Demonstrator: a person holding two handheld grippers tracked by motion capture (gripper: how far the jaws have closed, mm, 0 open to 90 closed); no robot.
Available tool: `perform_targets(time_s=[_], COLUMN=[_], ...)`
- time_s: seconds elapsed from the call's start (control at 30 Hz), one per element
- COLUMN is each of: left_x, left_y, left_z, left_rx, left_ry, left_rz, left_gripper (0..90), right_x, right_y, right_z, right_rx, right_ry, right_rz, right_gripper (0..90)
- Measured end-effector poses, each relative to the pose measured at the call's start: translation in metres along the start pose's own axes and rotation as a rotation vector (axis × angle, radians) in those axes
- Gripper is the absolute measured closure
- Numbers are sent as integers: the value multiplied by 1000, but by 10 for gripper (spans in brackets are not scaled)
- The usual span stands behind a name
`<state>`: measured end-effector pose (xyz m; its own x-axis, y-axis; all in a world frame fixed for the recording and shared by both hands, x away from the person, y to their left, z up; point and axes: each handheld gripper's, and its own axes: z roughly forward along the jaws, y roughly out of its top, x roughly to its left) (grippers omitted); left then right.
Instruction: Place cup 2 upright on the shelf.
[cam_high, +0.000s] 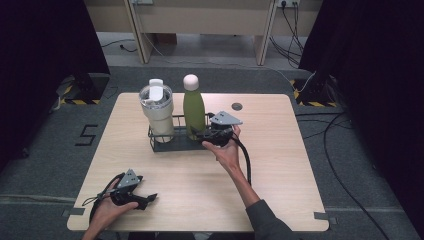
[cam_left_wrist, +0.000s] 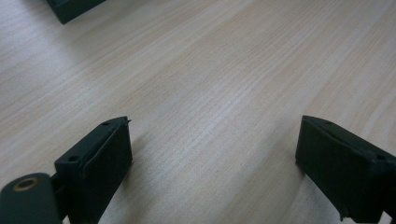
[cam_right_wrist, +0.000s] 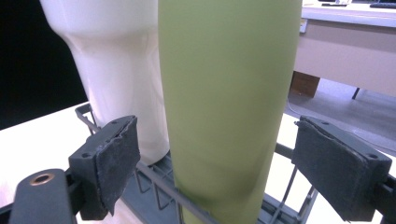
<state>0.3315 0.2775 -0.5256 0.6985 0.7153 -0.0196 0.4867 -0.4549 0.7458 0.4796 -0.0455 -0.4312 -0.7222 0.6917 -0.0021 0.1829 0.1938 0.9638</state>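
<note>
While the green bottle (cam_high: 194, 111) stands upright in the wire rack (cam_high: 165, 144) beside the white tumbler (cam_high: 157, 111), the right hand (cam_high: 226, 151) reaches forward, its hand-held gripper (cam_high: 204, 135) spread wide around the bottle's base, pads apart from it. The left hand-held gripper (cam_high: 146, 201) rests low near the surface's (cam_high: 270, 165) front edge, jaws spread over bare wood.

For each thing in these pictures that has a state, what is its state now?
Green bottle: upright in wire rack, capped.
White tumbler: upright in rack, lid on.
Right hand-held gripper: open, jaws either side of the bottle.
Left hand-held gripper: open over bare table.
</note>
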Motion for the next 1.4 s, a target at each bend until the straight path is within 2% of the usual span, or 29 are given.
perform_targets(time_s=[0.33,0.9,1.4], left_x=[0,0,0], left_y=[0,0,0], left_z=[0,0,0], left_rx=[1,2,2], left_ry=[0,1,2], left_rz=[0,2,2], left_gripper=[101,100,100], right_x=[1,-3,-7], right_y=[-4,-11,-20], right_z=[-15,-43,-56], right_rx=[0,-17,-12], right_ry=[3,-5,-15], right_rz=[-12,-2,15], right_gripper=[149,148,149])
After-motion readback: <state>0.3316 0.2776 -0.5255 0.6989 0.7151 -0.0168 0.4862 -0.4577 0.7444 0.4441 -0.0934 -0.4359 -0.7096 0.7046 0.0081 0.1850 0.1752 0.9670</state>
